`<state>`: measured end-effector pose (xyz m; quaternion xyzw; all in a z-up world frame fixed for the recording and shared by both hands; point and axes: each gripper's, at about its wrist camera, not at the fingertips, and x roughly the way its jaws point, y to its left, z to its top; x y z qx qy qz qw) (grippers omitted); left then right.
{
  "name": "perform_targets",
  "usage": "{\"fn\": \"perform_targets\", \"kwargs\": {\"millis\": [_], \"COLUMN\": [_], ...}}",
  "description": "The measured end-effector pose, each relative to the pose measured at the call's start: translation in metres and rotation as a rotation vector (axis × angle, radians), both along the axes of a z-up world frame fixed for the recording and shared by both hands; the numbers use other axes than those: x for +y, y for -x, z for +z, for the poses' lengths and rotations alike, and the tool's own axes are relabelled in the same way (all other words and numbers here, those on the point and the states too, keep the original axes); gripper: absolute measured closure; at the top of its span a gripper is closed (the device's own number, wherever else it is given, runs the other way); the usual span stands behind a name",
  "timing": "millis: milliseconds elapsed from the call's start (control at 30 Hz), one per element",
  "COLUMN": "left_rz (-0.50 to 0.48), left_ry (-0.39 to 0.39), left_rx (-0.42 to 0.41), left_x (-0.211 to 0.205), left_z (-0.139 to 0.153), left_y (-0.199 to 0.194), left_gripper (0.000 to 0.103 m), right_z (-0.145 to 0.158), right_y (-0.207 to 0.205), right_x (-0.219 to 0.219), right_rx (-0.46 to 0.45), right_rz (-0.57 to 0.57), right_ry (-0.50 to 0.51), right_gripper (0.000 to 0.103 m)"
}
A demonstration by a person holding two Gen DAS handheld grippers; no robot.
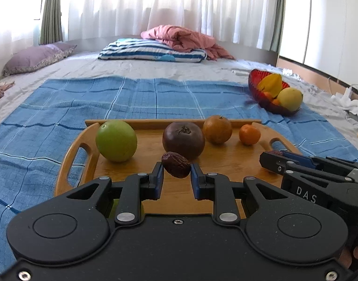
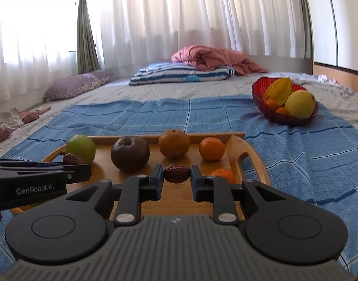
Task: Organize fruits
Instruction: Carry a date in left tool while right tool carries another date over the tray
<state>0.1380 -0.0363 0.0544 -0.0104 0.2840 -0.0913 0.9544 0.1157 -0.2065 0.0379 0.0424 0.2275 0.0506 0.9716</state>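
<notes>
Each gripper holds a wrinkled brown date above the wooden tray [image 1: 228, 161]. My left gripper [image 1: 176, 171] is shut on one date [image 1: 176, 168]; it also shows at the left of the right wrist view, its date [image 2: 72, 159] at the tip. My right gripper [image 2: 176, 174] is shut on the other date [image 2: 176, 173]. On the tray [image 2: 237, 147] sit a green apple [image 1: 116, 141], a dark purple fruit [image 1: 183, 140], a brownish orange [image 1: 217, 129] and a small mandarin [image 1: 249, 134]. Another mandarin [image 2: 223, 175] lies under the right gripper's finger.
A red bowl [image 2: 258, 98] with a starfruit [image 2: 278, 91], a yellow fruit [image 2: 299, 104] and small oranges stands far right on the blue checked blanket [image 2: 307, 154]. Pillows, a striped quilt [image 1: 153, 51] and a pink duvet lie at the back. White clutter at the right edge.
</notes>
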Motion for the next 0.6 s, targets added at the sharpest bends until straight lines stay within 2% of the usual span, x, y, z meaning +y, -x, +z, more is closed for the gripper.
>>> {"fn": "perform_targets", "kwargs": {"millis": [167,267,400,600], "left_rz": [0.011,0.017,0.005,-0.059], "left_ry": [-0.008,-0.046,-0.050,-0.067], "left_rx": [0.039,0.033,0.038,0.023], "left_x": [0.000,-0.004,-0.007,-0.017], "left_z": [-0.008,-0.012,-0.012,-0.007], "left_y": [-0.016,-0.020,-0.022,-0.013], "left_gripper": [0.080,0.080,0.080,0.080], "right_z": [-0.007,-0.013,-0.019,-0.024], "right_y": [-0.021,-0.028,-0.032,-0.033], "right_x": [-0.003,-0.003,-0.003,-0.006], "right_rx": [0.062,0.089,0.113,0.125], "right_rz": [-0.007,-0.012,-0.016,-0.020], "right_ry": [-0.010,-0.005,0.005,0.005], "right_gripper": [0.074,0.074,0.074,0.074]}}
